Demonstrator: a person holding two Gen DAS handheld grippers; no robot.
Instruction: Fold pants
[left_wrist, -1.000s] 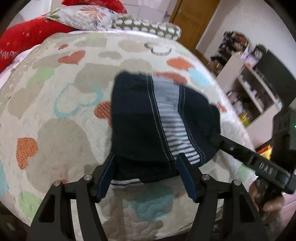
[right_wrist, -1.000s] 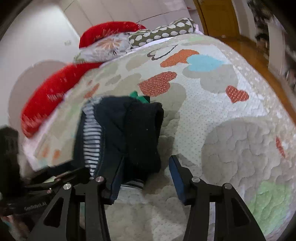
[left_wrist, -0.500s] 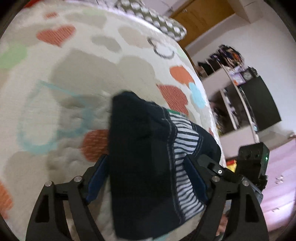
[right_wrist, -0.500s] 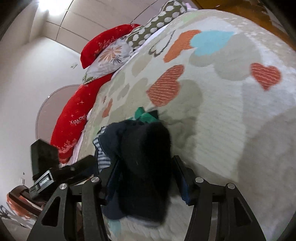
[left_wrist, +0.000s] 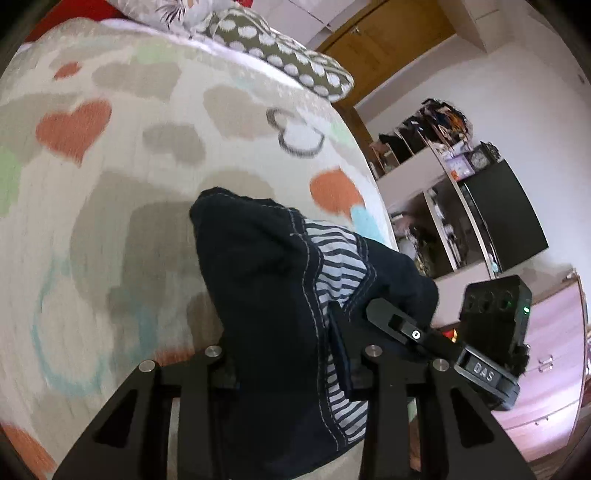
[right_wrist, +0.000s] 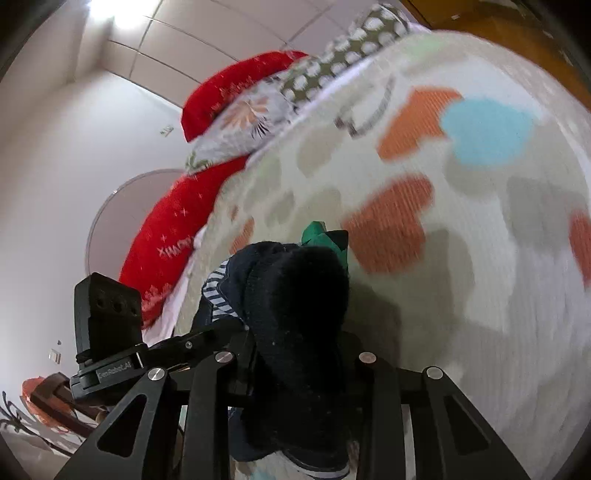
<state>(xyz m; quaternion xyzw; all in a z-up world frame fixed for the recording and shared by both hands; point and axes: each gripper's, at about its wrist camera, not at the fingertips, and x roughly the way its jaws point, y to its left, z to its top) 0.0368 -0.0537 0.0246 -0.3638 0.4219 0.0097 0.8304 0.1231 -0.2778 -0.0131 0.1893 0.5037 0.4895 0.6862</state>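
The folded navy pants with a blue-and-white striped panel are lifted above the heart-patterned bed cover. My left gripper is shut on their near left end. My right gripper is shut on the other end, where the dark cloth bulges between the fingers and a green patch shows at the top. Each gripper shows in the other's view: the right one beside the pants, the left one at the left.
Red, floral and dotted pillows lie at the head of the bed. A white shelf unit with clutter and a dark screen stands past the bed's right edge, beside a wooden door.
Both grippers have closed on the pants and lifted them off the bed cover. The pants now fill the gap between each pair of fingers.
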